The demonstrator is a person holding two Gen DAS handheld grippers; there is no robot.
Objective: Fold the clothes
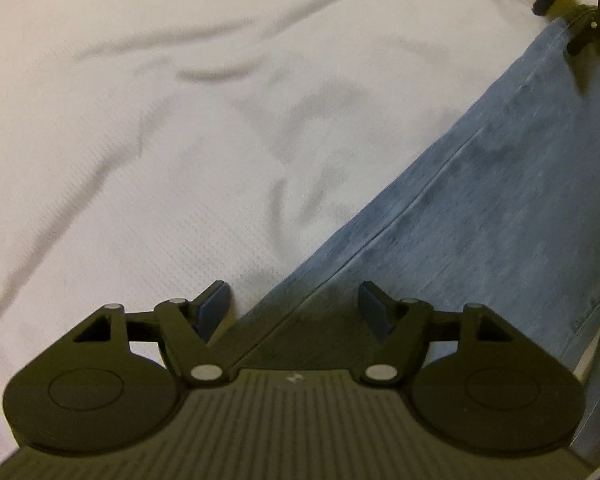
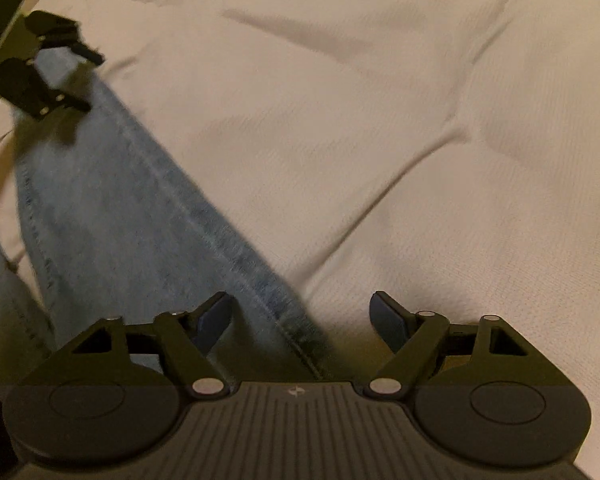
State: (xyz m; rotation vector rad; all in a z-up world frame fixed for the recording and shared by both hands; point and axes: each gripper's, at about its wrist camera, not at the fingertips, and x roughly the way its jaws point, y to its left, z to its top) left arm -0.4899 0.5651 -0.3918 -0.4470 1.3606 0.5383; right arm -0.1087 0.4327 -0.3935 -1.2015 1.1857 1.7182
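My left wrist view looks steeply down, close over one end of the jeans (image 1: 480,208) on the white sheet (image 1: 140,120). My right wrist view looks down over the opposite end; both share that denim strip.

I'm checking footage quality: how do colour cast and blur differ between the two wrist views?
Left wrist view: cool white sheet, jeans fairly sharp, soft wrinkle shadows. Right wrist view: warm yellowish sheet, jeans streaked with motion blur; both bend at the edges.
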